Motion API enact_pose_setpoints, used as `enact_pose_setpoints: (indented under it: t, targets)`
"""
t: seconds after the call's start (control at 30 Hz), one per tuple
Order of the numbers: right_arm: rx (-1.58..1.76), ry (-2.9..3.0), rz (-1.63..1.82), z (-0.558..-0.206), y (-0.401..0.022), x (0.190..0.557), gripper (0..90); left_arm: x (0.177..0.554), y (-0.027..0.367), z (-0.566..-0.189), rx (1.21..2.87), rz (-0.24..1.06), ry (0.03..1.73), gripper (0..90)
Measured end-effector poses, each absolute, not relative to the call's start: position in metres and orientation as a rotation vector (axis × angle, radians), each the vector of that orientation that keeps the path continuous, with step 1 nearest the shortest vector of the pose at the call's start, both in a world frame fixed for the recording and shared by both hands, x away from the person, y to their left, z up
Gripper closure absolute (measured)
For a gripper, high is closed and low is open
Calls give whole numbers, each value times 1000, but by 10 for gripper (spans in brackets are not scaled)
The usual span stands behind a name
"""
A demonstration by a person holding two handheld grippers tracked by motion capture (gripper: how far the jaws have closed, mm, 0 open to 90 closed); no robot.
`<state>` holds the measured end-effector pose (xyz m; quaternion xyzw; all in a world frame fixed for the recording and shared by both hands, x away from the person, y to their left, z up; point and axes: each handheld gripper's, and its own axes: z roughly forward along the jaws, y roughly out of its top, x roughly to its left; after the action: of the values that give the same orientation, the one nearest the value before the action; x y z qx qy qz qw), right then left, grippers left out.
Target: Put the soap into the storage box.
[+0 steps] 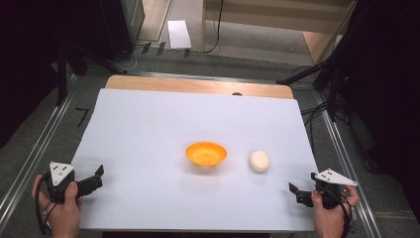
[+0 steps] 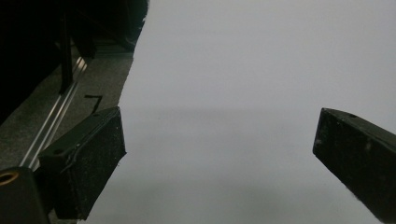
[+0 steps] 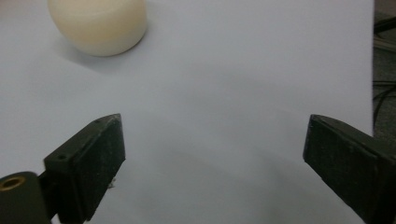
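Right tongs wide open, empty; cream ball ahead, apart. Left tongs wide open, empty.

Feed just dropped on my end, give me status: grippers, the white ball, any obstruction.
Left gripper open, empty. Right gripper open, empty. White ball on the sheet beside orange bowl, untouched. Path from right gripper to ball clear.

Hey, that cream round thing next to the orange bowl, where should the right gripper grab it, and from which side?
Probably across the curved sides of the cream round object, around its widest middle. It sits alone on the white sheet, apart from the orange bowl, so both flanks are free. The right gripper is open, near the table's front edge; coming from there, jaws straddling it, looks simplest.
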<state>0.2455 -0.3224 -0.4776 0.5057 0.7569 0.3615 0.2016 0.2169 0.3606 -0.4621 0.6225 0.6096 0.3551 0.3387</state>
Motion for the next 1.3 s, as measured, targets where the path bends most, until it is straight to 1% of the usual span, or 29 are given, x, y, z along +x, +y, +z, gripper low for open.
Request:
enact_pose_setpoints:
  t: [0.1, 0.67, 1.3]
  targets:
    - [1389, 2204, 942, -474, -315, 255, 0, 217, 360, -462, 1624, 928, 1586, 28]
    - [1295, 2446, 798, -464, -286, 295, 0, 216, 360, -462, 1615, 931, 1585, 35]
    - [1229, 2584, 739, -454, -269, 315, 0, 217, 361, -462, 1621, 927, 1587, 36]
